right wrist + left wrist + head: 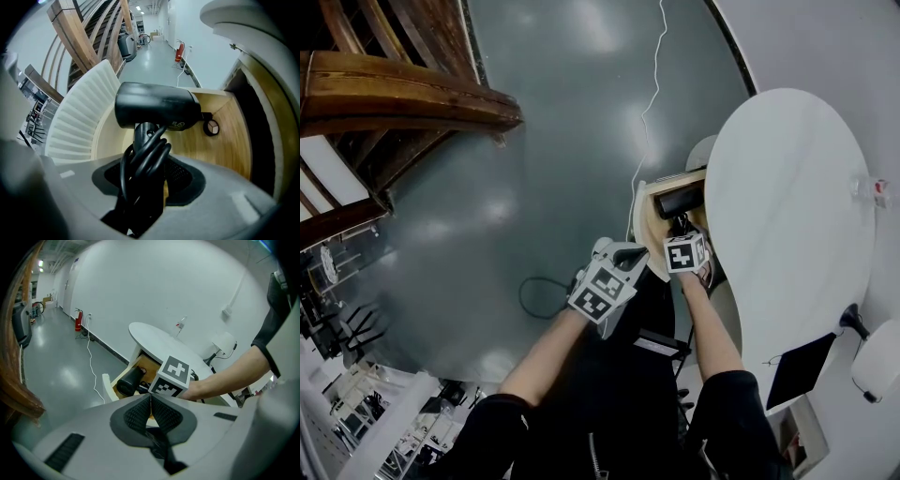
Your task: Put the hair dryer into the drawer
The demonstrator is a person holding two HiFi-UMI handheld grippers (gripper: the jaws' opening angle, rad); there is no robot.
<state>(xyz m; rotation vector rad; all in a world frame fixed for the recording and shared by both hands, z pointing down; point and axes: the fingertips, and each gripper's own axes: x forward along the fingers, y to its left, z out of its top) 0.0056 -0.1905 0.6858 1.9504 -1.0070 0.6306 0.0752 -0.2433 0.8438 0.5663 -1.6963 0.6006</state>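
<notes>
"Wood below the hair dryer [157, 110], was it?" my colleague asked.

"Yes. The drawer [225, 136] stood open under the white table [787, 216], and the hair dryer hung low over its wooden bottom, inside the walls. Whether it touched the bottom, I could not tell."

"Which side held it?"

"My right gripper [147, 180]. Its jaws were clamped on the handle, and the black cord [140, 164], wound in loops beside the handle, was caught between them too. The handle ran straight away from the fingers. At its far end the body lay crosswise, with its long axis from left to right in the right gripper view. Its left end was near the ribbed white front [79, 122] of the drawer."

"And the other one?"

"My left gripper [151, 401] had its jaws pressed together on nothing. It hovered outside the drawer, near the front, beside the right one and farther from the hair dryer. So the right side was the nearer, and it had the work."

"What did the next move need, in your opinion?"

"I judged that it needed only a short way down, until the body rested on the wood, and then the jaws could spread. My one worry was the cord, because a loop could hang on a finger at the release."
</notes>
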